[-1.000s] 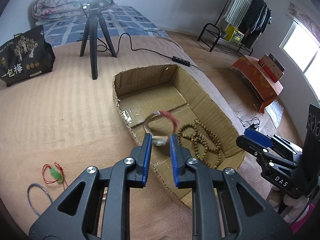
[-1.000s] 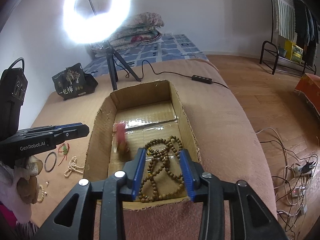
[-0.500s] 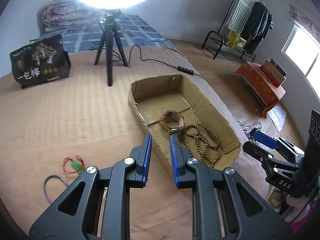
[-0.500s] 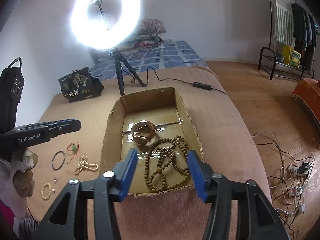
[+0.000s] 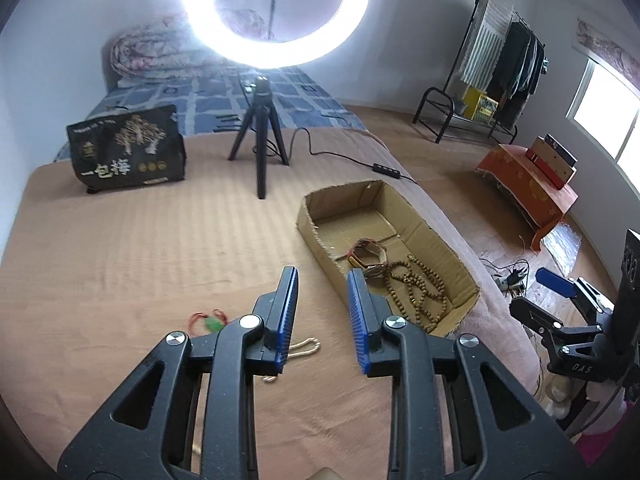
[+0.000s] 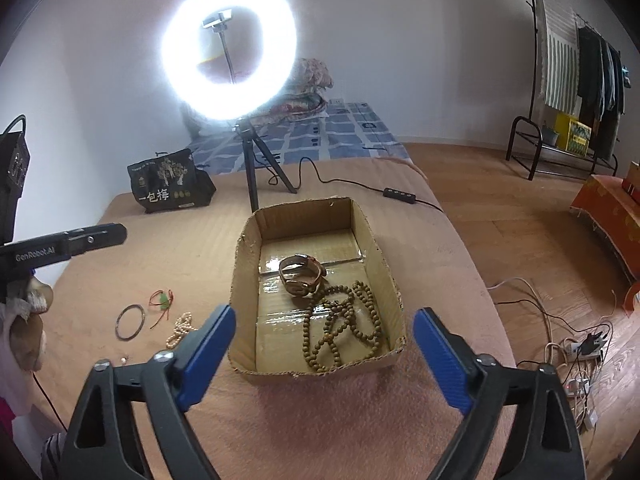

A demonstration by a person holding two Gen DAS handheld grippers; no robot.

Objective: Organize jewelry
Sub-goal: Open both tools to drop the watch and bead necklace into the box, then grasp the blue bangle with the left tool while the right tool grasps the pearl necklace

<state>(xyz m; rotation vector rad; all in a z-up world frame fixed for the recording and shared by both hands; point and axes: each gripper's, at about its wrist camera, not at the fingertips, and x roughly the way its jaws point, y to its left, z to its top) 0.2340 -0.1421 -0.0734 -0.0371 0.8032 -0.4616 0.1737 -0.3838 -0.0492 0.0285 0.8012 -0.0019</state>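
A shallow cardboard box [image 6: 240, 280] lies on the pink blanket. Inside it rest a brown-strapped watch [image 6: 300, 276] and a long string of wooden beads [image 6: 344, 324]. My right gripper [image 6: 324, 316] hovers over the box's near end; its jaws are opening wide with nothing between them. In the left wrist view the box [image 5: 440, 240] is ahead to the right, with the watch [image 5: 368, 254] and beads [image 5: 420, 292] inside. My left gripper [image 5: 323, 276] is left of the box, jaws opening, empty. On the blanket lie a green pendant on red cord [image 5: 212, 322], a pearl strand [image 5: 304, 346] and a thin bangle [image 6: 130, 322].
A ring light on a black tripod [image 6: 250, 168] stands behind the box, its cord and switch [image 6: 400, 194] trailing right. A black bag [image 6: 168, 188] sits at the back left. The blanket's edge drops off at the right to a wooden floor with cables [image 6: 580, 348].
The left gripper let the watch go into the box, then drew back up and left, its jaws widening. The right gripper's jaws spread wide and it backed away from the beads.
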